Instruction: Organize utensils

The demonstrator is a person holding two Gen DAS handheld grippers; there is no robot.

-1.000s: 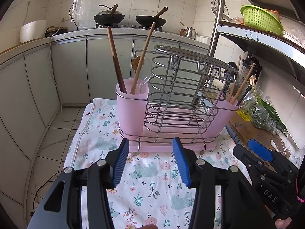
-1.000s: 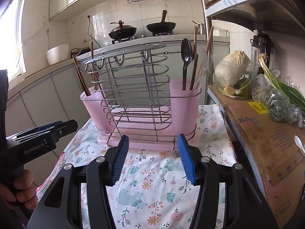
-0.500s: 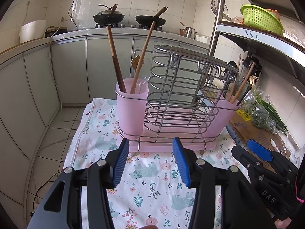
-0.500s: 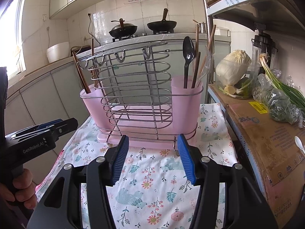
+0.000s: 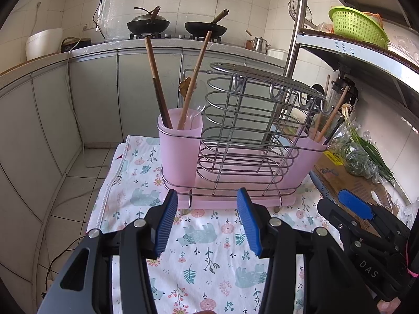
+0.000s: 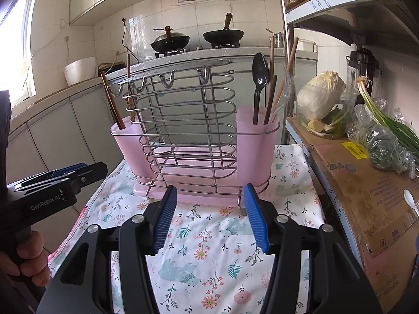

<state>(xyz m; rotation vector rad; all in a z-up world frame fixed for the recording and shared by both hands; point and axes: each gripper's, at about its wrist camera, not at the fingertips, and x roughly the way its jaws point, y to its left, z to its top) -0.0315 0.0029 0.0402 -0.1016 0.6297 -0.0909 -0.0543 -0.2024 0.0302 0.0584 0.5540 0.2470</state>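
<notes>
A wire utensil rack [image 5: 251, 128] [image 6: 183, 120] with a pink cup at each end stands on a floral cloth [image 5: 207, 259] [image 6: 209, 256]. The left pink cup [image 5: 180, 146] [image 6: 131, 141] holds wooden chopsticks [image 5: 157, 78] and a clear spoon. In the right pink cup [image 6: 256, 146] [image 5: 306, 157] stand a black spoon [image 6: 259, 83], chopsticks and a clear spoon. My left gripper [image 5: 207, 222] hangs open over the cloth just in front of the rack, with nothing between its blue pads. My right gripper [image 6: 209, 217] is likewise open and empty in front of the rack.
A cardboard box [image 6: 366, 188] with a small white spoon [image 6: 411, 201], bagged greens [image 6: 385, 141] and a cabbage [image 6: 319, 96] lies to the right. A metal shelf with a green basket [image 5: 356, 24] overhangs. Behind stand a counter and a stove with two woks [image 5: 149, 23]. A hand [image 6: 28, 256] grips the left tool.
</notes>
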